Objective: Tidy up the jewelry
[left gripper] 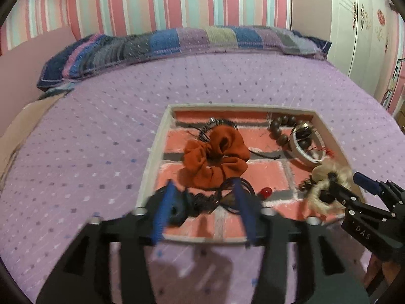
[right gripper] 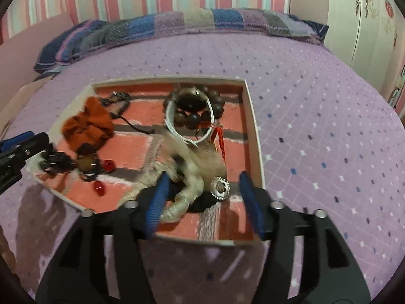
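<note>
Your left gripper (left gripper: 202,197) reaches forward and downward, its two blue-padded fingers (left gripper: 162,212) spread well apart with the jaws wide. In the right wrist view, its tip enters from the left edge, low and nearly level. Your right gripper (right gripper: 205,192) is likewise angled forward and down, its blue-padded fingers (right gripper: 249,200) standing far apart, jaws wide. In the left wrist view it comes in from the lower right, pointing up and to the left, black body lettered "DAS". Both sets of fingers look slightly blurred. Your two grippers sit near each other, left beside right.
</note>
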Motion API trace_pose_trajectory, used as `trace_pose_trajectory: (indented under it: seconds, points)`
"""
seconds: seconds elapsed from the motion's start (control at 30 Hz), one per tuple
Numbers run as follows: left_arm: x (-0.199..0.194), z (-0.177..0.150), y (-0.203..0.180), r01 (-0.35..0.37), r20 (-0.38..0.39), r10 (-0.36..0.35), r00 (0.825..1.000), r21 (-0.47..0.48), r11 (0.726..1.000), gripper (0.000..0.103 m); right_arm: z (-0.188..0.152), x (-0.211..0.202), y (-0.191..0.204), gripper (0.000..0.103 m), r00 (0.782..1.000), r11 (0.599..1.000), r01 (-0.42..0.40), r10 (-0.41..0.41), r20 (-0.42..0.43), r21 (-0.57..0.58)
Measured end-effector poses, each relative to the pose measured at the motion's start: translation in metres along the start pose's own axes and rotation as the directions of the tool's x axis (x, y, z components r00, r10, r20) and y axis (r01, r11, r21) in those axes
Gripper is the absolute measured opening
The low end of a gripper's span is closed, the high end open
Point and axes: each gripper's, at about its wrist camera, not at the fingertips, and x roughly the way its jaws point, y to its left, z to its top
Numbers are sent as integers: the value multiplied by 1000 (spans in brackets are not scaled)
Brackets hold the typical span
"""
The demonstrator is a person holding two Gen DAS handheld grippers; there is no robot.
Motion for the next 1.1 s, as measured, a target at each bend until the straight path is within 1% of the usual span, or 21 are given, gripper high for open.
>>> trace_pose_trajectory:
  seconds: [0.07,0.1,0.17,0.2,0.23,0.3,0.37,0.43,0.5,0.57,0.63,0.7,0.73,0.8,0.87,0.97,1.1]
  points:
    - [-32,-4,8,-5,21,5,1000,-13,1000,73,-4,-26,0,83,999,1000,-8,8,35,6]
    - [-48,-8,12,-2,33,3,999,-23,1000,76,-7,-42,-1,87,998,1000,-19,19,55,12]
    - [-85,-20,20,-6,63,9,998,-45,999,90,-16,-72,-1,98,996,999,-43,41,81,20]
    - [-104,-28,23,-23,78,27,997,-52,998,92,-20,-86,-2,99,995,999,-49,47,92,20]
    - [-114,-31,25,-37,87,42,995,-55,998,95,-26,-100,-1,99,994,999,-52,50,102,16]
    - [-146,-50,26,-94,101,100,990,-66,993,96,-42,-132,2,99,990,998,-60,59,128,4]
    - [-168,-68,26,-118,105,126,986,-79,990,97,-58,-158,4,99,988,999,-54,53,143,2]
    - [-189,-87,26,-108,111,120,987,-101,989,98,-72,-180,7,99,984,998,-59,59,166,-3]
    - [-206,-103,22,-96,131,110,985,-110,989,99,-85,-198,9,99,982,999,-38,40,186,-14]
    - [-216,-117,17,-98,135,113,984,-113,989,99,-99,-209,11,99,982,1000,-23,25,186,-10]
    - [-220,-131,12,-92,118,106,987,-117,989,99,-112,-219,12,99,980,999,-36,34,194,5]
    - [-220,-144,6,-101,100,114,989,-124,987,99,-126,-228,13,99,979,999,-29,24,202,20]
    - [-222,-150,5,-106,101,119,988,-129,986,99,-129,-230,14,99,979,1000,-25,22,204,14]
    - [-221,-161,-1,-119,101,132,986,-125,985,99,-135,-235,20,99,976,1000,7,-1,216,-25]
    - [-218,-165,-7,-140,85,149,985,-98,985,99,-139,-239,20,99,973,999,31,-24,231,-27]
    - [-222,-166,-12,-140,109,149,983,-83,987,99,-142,-243,17,99,971,1000,15,-14,240,-2]
    - [-221,-170,-14,-124,110,131,985,-72,990,99,-142,-241,12,99,972,1000,14,-19,235,22]
